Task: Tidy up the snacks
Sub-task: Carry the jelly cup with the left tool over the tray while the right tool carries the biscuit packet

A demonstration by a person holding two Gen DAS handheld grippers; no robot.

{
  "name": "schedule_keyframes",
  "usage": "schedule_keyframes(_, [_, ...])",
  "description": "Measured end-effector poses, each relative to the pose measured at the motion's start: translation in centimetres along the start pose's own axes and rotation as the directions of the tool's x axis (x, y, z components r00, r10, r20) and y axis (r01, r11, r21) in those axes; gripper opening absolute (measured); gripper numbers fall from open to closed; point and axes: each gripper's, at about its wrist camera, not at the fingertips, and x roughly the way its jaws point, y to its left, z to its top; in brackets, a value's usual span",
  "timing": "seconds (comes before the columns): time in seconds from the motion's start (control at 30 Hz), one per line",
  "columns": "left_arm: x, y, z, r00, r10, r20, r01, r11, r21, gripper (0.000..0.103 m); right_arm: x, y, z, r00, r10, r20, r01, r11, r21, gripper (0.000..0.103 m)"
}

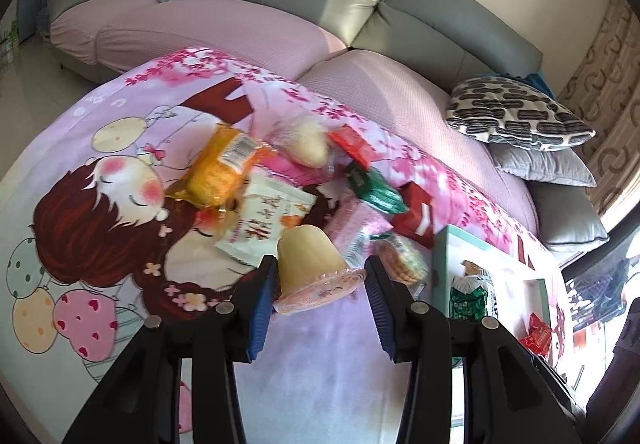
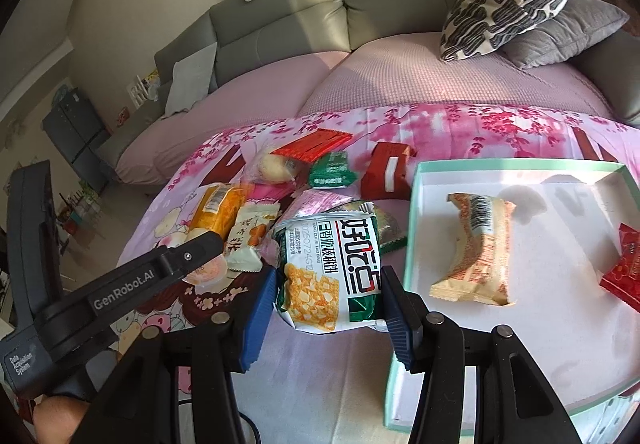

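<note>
The left gripper (image 1: 320,276) pinches a pale yellow jelly cup (image 1: 312,264) by its wide lid rim, clear of the cartoon-print cloth (image 1: 100,203). The right gripper (image 2: 330,296) clamps a green-and-white cracker packet (image 2: 332,272) between its blue pads, just left of the mint-edged box (image 2: 412,244). Only the right wrist view shows the box floor, holding a beige wrapped cake (image 2: 476,248) and a red packet (image 2: 624,264) at its right side, with bare floor behind and in front of them. Only the left view shows the jelly cup in full; the other view hides most of it. The remaining snack pile (image 1: 304,171) lies beyond both grippers, short of the cloth's far edge at the pink sofa seat (image 2: 400,79)
</note>
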Motion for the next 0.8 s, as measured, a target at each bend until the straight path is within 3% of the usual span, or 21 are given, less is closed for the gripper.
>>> schedule_keyframes(0.37, [0.2,-7.6,-1.5,0.995,-0.095,-0.025,0.098,0.987,0.128,0.046,-4.0,-8.5,0.6,0.989,-0.129,0.071,0.114,0.977,0.182,0.054])
schedule_keyframes(0.63, [0.2,-14.0,-3.1,0.984,-0.17,-0.052,0.178,0.95,0.256,0.046,-8.0,-15.0,0.3,0.958,-0.26,0.118,0.209,0.92,0.331,0.054])
schedule_keyframes(0.8, [0.4,-17.7,-3.7,0.979,-0.192,-0.062,0.202,0.92,0.337,0.046,-9.3,-16.8,0.2,0.947,-0.29,0.138,0.221,0.901,0.373,0.054])
